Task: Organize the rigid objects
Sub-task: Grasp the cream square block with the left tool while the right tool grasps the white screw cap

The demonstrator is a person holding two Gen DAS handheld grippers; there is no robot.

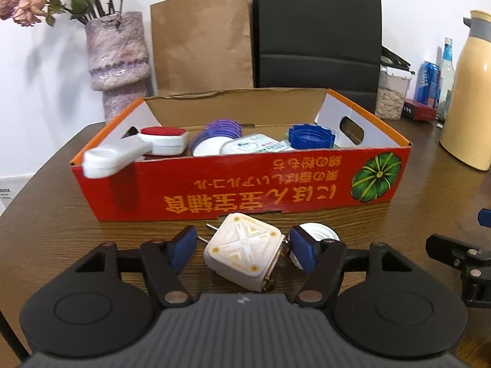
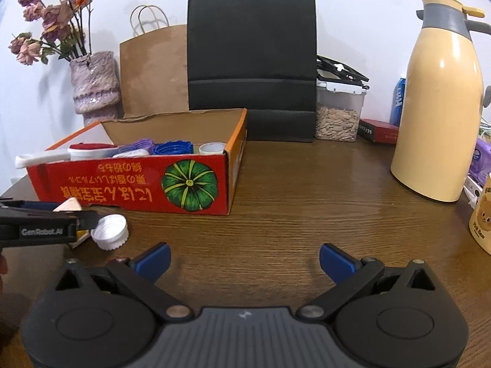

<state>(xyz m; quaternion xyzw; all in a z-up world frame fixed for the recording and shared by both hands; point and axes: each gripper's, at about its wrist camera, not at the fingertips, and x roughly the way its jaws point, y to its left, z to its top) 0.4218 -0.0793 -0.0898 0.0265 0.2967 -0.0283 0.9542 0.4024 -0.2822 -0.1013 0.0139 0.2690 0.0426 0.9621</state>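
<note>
A red cardboard box (image 1: 245, 181) on the brown table holds several lids, caps and small containers; a white piece (image 1: 110, 158) rests over its front left rim. In front of it lies a cream plug adapter (image 1: 242, 250) with metal prongs, between the blue pads of my open left gripper (image 1: 244, 250), which do not touch it. A white ribbed cap (image 1: 316, 233) lies behind the right pad. In the right wrist view the box (image 2: 138, 184), the cap (image 2: 110, 231) and the left gripper (image 2: 40, 230) are at left. My right gripper (image 2: 244, 262) is open and empty over bare table.
Behind the box stand a purple vase (image 1: 118, 61) with dried flowers, a brown paper bag (image 1: 202, 40) and a black bag (image 2: 251, 64). A seed container (image 2: 337, 113), a cream thermos jug (image 2: 438, 104), a blue can and small packages stand at right.
</note>
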